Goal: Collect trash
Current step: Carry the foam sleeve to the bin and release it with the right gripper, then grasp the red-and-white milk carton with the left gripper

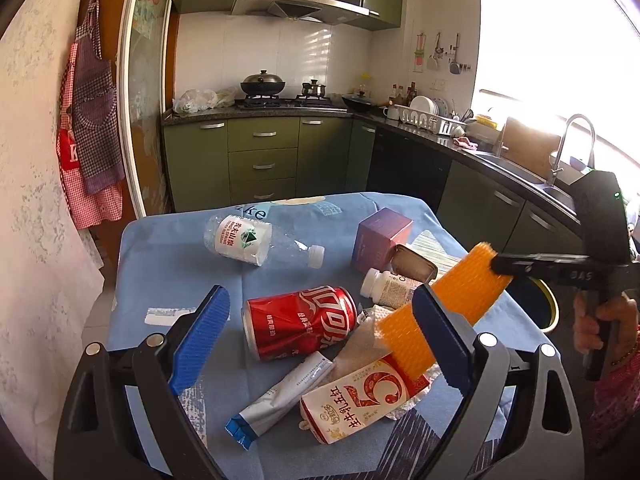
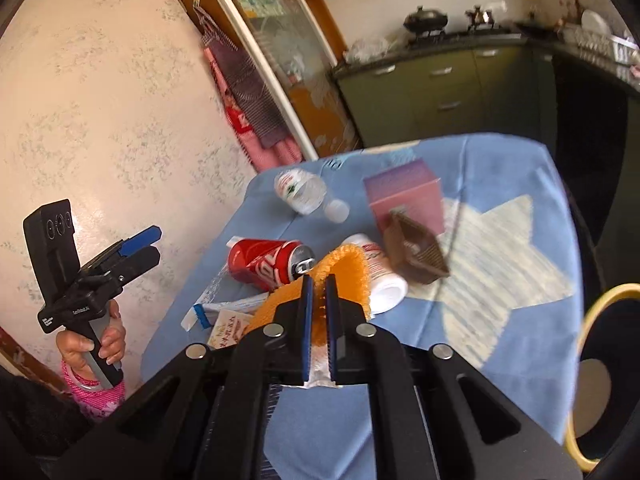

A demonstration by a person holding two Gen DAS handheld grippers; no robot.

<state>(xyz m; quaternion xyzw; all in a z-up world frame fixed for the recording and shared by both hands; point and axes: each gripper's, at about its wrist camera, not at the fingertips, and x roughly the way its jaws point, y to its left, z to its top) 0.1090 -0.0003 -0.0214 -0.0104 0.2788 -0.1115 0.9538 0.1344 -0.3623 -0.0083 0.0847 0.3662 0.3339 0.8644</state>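
An orange foam net sleeve (image 1: 448,304) hangs above the blue-clothed table (image 1: 168,272). My right gripper (image 2: 319,284) is shut on the orange sleeve (image 2: 344,276); it shows at the right of the left wrist view (image 1: 500,267). My left gripper (image 1: 320,320) is open and empty, above the trash; it shows at the left of the right wrist view (image 2: 142,240). Below lie a red cola can (image 1: 300,322), a clear water bottle (image 1: 256,242), a white pill bottle (image 1: 390,286), a milk carton (image 1: 360,396), a tube (image 1: 280,396) and a purple box (image 1: 380,238).
A small brown box (image 2: 416,254) lies beside the purple box (image 2: 406,200). A yellow-rimmed bin (image 2: 600,372) stands right of the table. A wall is to the left, green kitchen cabinets (image 1: 260,156) and a counter with a sink behind.
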